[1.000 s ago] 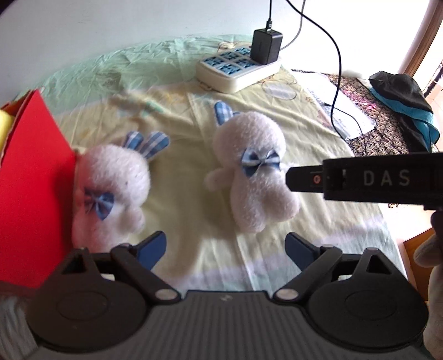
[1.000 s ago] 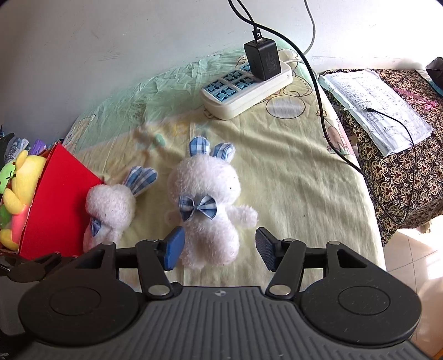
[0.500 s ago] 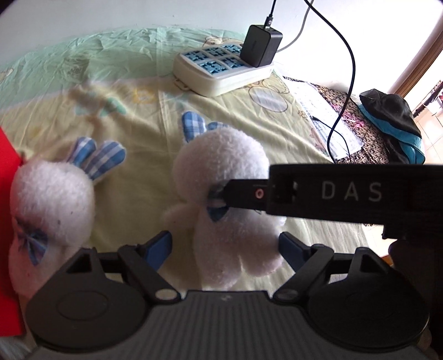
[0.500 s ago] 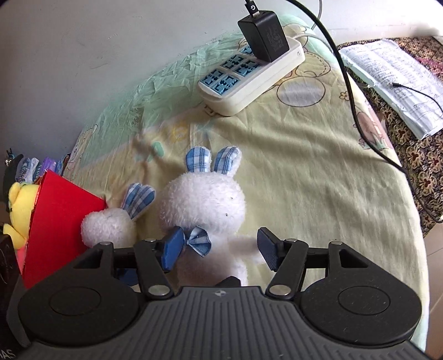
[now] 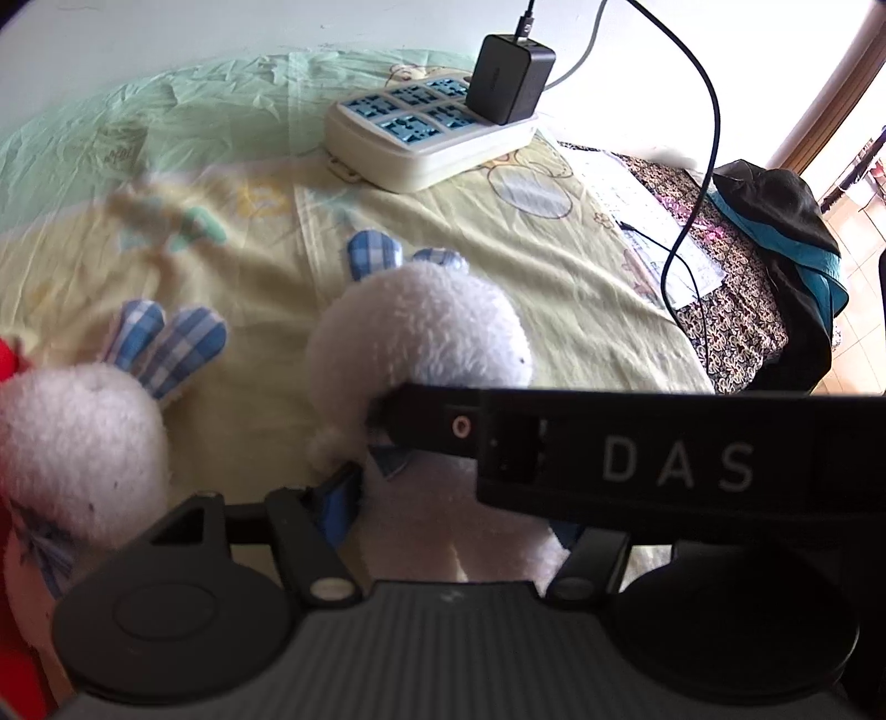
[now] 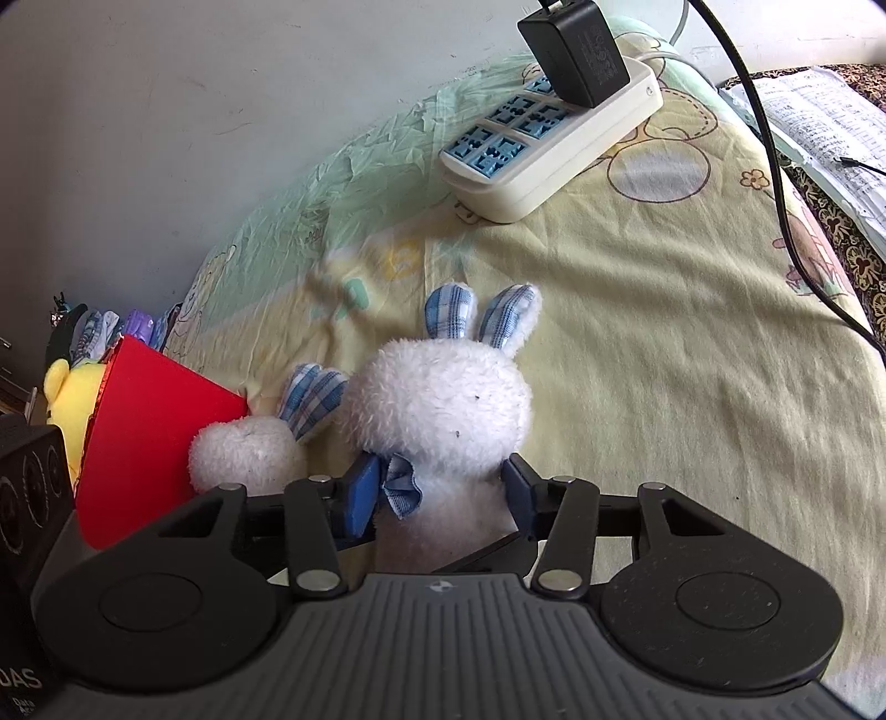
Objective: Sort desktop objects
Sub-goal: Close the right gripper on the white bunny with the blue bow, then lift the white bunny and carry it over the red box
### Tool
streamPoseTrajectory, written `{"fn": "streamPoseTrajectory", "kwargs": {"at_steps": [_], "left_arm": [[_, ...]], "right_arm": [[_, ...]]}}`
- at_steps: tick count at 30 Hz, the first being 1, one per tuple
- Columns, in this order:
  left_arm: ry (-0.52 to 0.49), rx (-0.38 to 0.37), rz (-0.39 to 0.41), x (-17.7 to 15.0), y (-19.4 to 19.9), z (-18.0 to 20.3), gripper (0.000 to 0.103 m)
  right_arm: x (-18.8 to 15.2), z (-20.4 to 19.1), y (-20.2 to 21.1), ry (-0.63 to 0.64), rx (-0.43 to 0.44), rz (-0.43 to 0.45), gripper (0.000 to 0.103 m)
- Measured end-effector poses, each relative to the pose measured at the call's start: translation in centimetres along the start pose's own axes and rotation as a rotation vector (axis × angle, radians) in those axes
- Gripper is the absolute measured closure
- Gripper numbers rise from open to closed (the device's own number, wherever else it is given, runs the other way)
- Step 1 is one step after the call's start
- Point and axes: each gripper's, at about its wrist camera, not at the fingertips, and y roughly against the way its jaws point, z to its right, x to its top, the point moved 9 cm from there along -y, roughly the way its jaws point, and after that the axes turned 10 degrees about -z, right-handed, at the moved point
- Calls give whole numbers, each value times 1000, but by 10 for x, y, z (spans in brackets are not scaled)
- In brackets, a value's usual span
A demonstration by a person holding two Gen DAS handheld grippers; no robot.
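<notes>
A large white plush bunny point(image 5: 421, 327) with blue checked ears and a bow lies on the yellow cloth. My left gripper point(image 5: 451, 515) has its jaws closing around the bunny's lower body; its left pad touches the plush and its right pad is mostly hidden. The right gripper point(image 6: 440, 490) is closing on the same large bunny point(image 6: 443, 399) at the neck, with both blue pads against the fur beside the bow. Its black finger point(image 5: 432, 426) crosses the left wrist view. A smaller bunny point(image 6: 243, 454) lies just left, against a red box point(image 6: 149, 432).
A white power strip point(image 6: 554, 144) with a black charger point(image 6: 576, 50) and cable sits at the back of the cloth. A yellow plush point(image 6: 63, 387) sits behind the red box. Papers point(image 6: 819, 122) and dark clothing point(image 5: 775, 221) lie to the right, past the cloth's edge.
Both grippers came down and forward onto the large bunny. Their jaws narrowed from wide apart to touching its body and neck.
</notes>
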Motion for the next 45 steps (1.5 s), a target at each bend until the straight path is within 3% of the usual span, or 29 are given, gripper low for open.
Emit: {"fn": "streamPoseTrajectory", "kwargs": {"at_steps": [11,18,22,28,33,45], "left_arm": [[-71,-32,46,-31,41,29,39],[-136,-13,126,-61,82,42,40],[-133,-17,167,-77,104,36,40],[-119,-13,224,-99,138,17,40],[-141,-10,285,-109,177,-8,40],[-175,-28,397,-122,260,-94,40]], "right_arm": [[-31,-16,37,36,-19,35,54],[-63,-54,58,163,-99,97,53],[-78,-71,70,180,-83,125,53],[-93,-105,72,189,-38,140,53],[-99,-150,77,222,-27,202,53],[-95,-253,67,243,11,303,52]]}}
